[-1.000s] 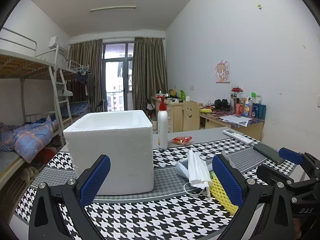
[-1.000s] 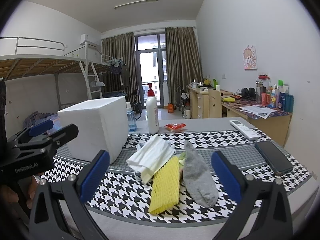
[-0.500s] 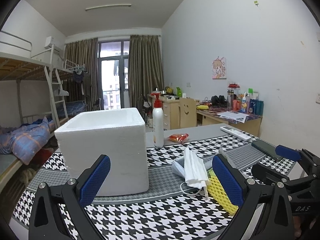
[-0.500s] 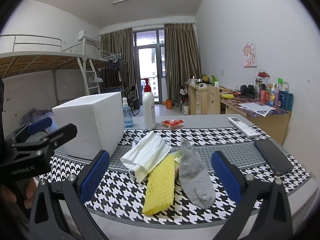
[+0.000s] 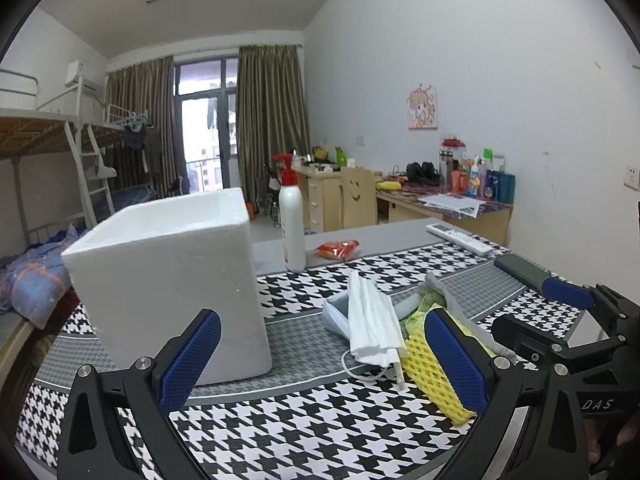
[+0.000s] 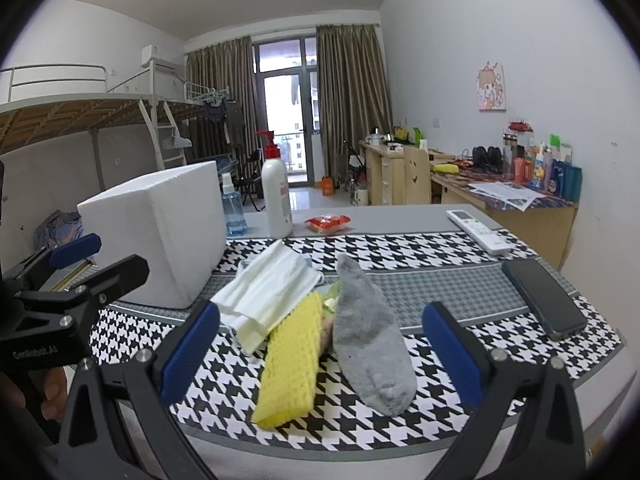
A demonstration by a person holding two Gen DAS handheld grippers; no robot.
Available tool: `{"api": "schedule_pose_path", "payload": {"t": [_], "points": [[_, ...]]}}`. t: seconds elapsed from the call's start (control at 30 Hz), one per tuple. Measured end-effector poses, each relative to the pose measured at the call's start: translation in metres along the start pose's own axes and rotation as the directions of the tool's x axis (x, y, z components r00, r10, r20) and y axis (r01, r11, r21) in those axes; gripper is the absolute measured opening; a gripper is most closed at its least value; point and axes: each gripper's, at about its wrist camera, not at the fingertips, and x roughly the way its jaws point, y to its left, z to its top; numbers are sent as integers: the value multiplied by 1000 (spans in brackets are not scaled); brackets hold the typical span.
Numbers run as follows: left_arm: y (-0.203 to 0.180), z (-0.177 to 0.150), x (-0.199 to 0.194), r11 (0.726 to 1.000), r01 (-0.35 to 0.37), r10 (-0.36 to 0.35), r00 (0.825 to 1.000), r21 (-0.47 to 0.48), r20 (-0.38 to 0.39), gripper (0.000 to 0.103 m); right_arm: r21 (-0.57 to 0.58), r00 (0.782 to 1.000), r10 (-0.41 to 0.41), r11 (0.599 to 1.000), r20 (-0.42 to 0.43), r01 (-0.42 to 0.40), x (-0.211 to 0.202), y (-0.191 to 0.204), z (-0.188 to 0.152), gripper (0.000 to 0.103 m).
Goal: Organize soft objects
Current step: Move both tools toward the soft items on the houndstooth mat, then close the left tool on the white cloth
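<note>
A pile of soft things lies on the houndstooth table: a yellow foam net (image 6: 290,360), a grey sock (image 6: 370,344), and white face masks (image 6: 272,292). The masks (image 5: 372,320) and net (image 5: 430,372) also show in the left wrist view. A white foam box (image 5: 172,280) stands left of the pile; it also shows in the right wrist view (image 6: 160,232). My left gripper (image 5: 320,360) is open and empty, near the box's front. My right gripper (image 6: 320,354) is open and empty, just in front of the net and sock.
A white pump bottle (image 6: 276,196), a blue spray bottle (image 6: 233,212) and a red snack packet (image 6: 327,223) stand behind the pile. A remote (image 6: 478,232) and a dark phone (image 6: 544,300) lie at the right. The table's front edge is close below my grippers.
Both grippers have drifted a little to the right and closer to the pile; the box now sits further left in both views. Both stay open.
</note>
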Motion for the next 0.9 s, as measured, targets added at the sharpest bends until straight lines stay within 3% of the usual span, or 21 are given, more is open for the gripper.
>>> {"api": "schedule_pose_path", "payload": {"t": [0.47,0.9], "points": [[-20,3,40,999,49,-47,995,22,-94,102,32,997,-39,999,-69,42,19,-25,-2,102],[-28,-2,79,997,73,-68,975,15,-213,102,76,988,-65,994,-141,76,40,-46,-9,102]]}}
